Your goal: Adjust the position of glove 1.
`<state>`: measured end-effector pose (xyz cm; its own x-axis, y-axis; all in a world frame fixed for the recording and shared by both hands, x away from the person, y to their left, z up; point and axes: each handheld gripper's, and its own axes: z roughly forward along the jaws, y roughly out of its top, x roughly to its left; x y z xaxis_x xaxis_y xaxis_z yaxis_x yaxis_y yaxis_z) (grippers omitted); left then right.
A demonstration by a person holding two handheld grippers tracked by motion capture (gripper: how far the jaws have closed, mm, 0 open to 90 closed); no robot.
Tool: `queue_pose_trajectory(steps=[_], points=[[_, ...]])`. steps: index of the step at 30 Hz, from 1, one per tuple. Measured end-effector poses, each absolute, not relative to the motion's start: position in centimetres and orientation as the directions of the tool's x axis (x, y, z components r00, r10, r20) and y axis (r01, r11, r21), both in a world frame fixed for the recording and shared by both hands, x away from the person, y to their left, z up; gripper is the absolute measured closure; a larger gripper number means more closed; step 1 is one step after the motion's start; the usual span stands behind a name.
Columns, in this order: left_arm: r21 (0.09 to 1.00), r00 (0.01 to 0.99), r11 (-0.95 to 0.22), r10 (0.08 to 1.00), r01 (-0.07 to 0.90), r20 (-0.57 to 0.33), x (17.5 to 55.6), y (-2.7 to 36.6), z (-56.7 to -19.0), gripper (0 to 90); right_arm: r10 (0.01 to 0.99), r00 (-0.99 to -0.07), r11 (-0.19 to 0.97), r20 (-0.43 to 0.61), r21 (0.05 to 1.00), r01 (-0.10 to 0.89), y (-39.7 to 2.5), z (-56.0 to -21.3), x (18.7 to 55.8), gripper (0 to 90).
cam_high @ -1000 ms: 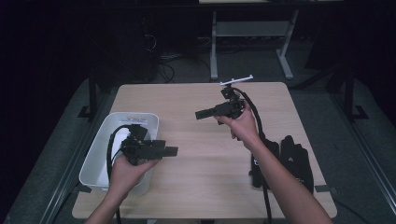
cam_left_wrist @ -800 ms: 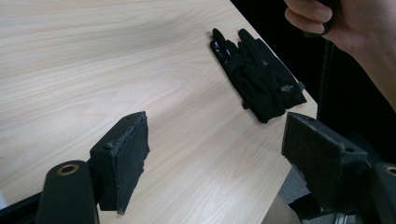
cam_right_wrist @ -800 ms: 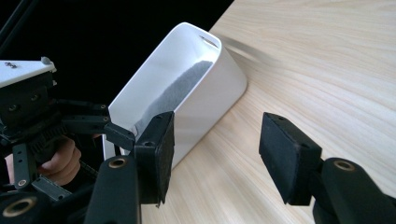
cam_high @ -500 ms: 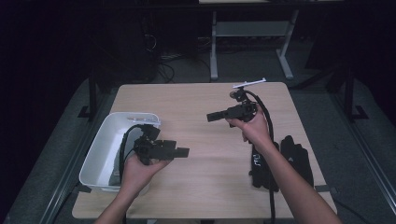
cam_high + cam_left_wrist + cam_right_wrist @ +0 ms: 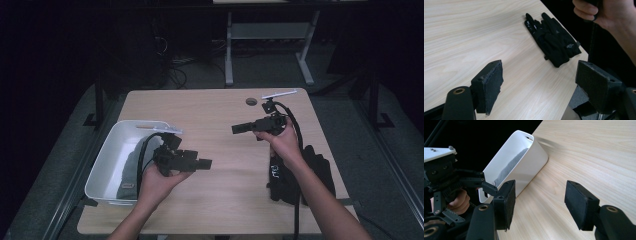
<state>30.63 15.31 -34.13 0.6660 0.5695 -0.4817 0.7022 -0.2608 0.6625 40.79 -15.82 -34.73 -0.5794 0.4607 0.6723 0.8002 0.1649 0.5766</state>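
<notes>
A pair of black gloves (image 5: 314, 169) lies on the right side of the wooden table (image 5: 220, 200), partly under the right forearm. In the left gripper view the gloves (image 5: 554, 41) lie ahead, well beyond the jaws. My left gripper (image 5: 202, 163) hovers over the table just right of the white bin (image 5: 112, 150), open and empty (image 5: 541, 75). My right gripper (image 5: 237, 129) is held above the table's middle right, pointing left. It is open with nothing between the pads (image 5: 540, 202).
The white bin (image 5: 524, 157) stands at the table's left edge, with a grey patch (image 5: 131, 172) inside. A round hole (image 5: 251, 101) sits near the table's far edge. Beyond the table, desk legs and cables stand in the dark.
Both grippers have shifted to the right. The left one has moved away from the bin and out over the table. Both stay open.
</notes>
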Motion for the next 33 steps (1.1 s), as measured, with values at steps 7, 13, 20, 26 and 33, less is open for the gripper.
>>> queue_pose_trajectory(steps=[7,13,20,26,33], points=[[0.663,0.675,-0.269,0.554,0.699,-0.487,30.7,14.1,-34.4,21.6,0.463,-0.578,0.157,0.672,0.579,0.800,-17.2,-35.1,40.3,41.7],[0.663,0.684,-0.278,0.539,0.695,-0.491,30.8,13.0,-34.4,21.3,0.471,-0.574,0.153,0.670,0.578,0.801,-18.5,-35.3,39.9,41.6],[0.664,0.698,-0.293,0.518,0.688,-0.494,30.6,11.4,-34.7,21.0,0.478,-0.565,0.147,0.672,0.573,0.806,-20.5,-35.5,39.2,40.2],[0.662,0.708,-0.308,0.501,0.683,-0.497,30.7,9.9,-35.1,21.0,0.496,-0.552,0.122,0.670,0.575,0.809,-22.6,-35.7,38.6,39.5],[0.664,0.723,-0.326,0.478,0.673,-0.498,30.8,8.0,-35.7,21.0,0.520,-0.530,0.104,0.669,0.567,0.817,-24.8,-36.3,37.5,39.0]])
